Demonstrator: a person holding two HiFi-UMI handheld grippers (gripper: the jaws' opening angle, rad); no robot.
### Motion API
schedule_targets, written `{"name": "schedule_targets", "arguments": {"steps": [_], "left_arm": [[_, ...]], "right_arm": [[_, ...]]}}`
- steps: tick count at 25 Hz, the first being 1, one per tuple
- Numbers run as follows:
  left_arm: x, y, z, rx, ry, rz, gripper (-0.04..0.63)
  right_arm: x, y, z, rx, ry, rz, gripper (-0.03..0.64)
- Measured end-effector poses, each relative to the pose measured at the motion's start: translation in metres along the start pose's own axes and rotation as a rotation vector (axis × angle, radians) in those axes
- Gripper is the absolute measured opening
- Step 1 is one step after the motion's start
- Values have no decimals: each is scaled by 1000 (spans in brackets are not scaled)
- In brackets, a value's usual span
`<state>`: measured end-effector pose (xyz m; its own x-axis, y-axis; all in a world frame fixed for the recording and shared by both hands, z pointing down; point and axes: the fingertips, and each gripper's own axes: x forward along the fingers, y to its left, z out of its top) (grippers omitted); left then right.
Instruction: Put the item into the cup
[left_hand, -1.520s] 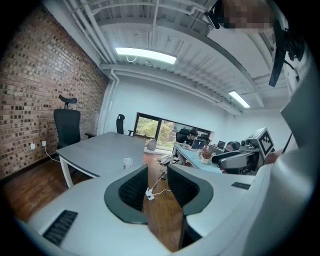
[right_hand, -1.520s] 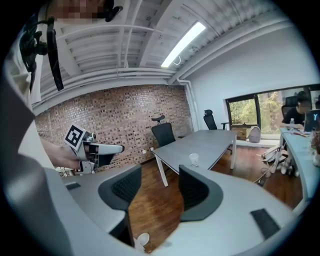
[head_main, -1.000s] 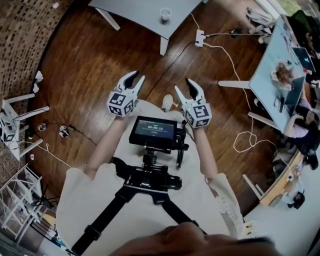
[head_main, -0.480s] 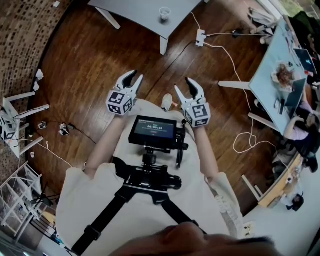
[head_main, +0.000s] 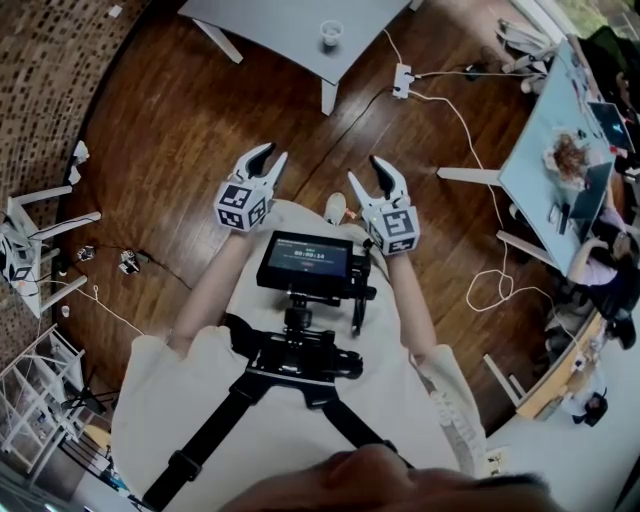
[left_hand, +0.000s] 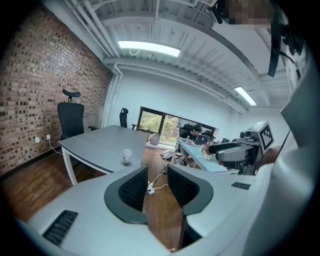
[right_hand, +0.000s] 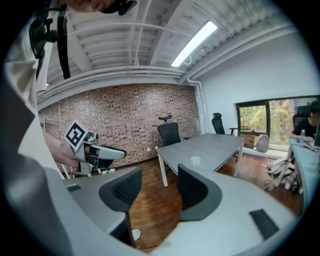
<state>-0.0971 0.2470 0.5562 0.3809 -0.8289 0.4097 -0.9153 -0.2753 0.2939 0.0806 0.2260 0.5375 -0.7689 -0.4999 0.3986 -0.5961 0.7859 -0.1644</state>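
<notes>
**Far left:** a brick wall (head_main: 45, 90) borders the wooden floor (head_main: 190, 110). A black office chair (left_hand: 70, 119) stands near the wall, at the far side of the grey tabletop (head_main: 275, 25).

**Left of centre:** my left gripper (head_main: 272, 155) is held out over the floor in front of my body, with its marker cube toward me. Its jaws stand partly apart. The gap between the ribbed pads shows only floorboards, and neither pad presses on anything.

**Centre, top:** the cup (head_main: 331, 31), small and pale, stands upright on the tabletop. It is close to the corner nearest me and well apart from both grippers. The item meant to go into it I cannot make out in any view.

**Centre, low:** a small screen (head_main: 305, 260) sits on the rig at my chest, between my two forearms.

**Right of centre:** my right gripper (head_main: 366, 172) is level with the left one and near it, and it points the same way, toward the tabletop. Its jaws are likewise apart, with bare floor between them, and they clamp nothing.

**Right:** a white power strip (head_main: 401, 75) lies on the floor just beside the tabletop's near corner. Its white cable (head_main: 465, 130) trails across the boards to the right.

**Far right:** a long pale-blue desk (head_main: 545, 130) has people seated along it.
</notes>
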Motion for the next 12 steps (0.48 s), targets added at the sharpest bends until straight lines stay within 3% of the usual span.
{"name": "schedule_targets", "arguments": {"steps": [12], "left_arm": [[1, 1, 5, -1, 9, 8, 115]], "right_arm": [[6, 1, 12, -4, -9, 15, 242]]}}
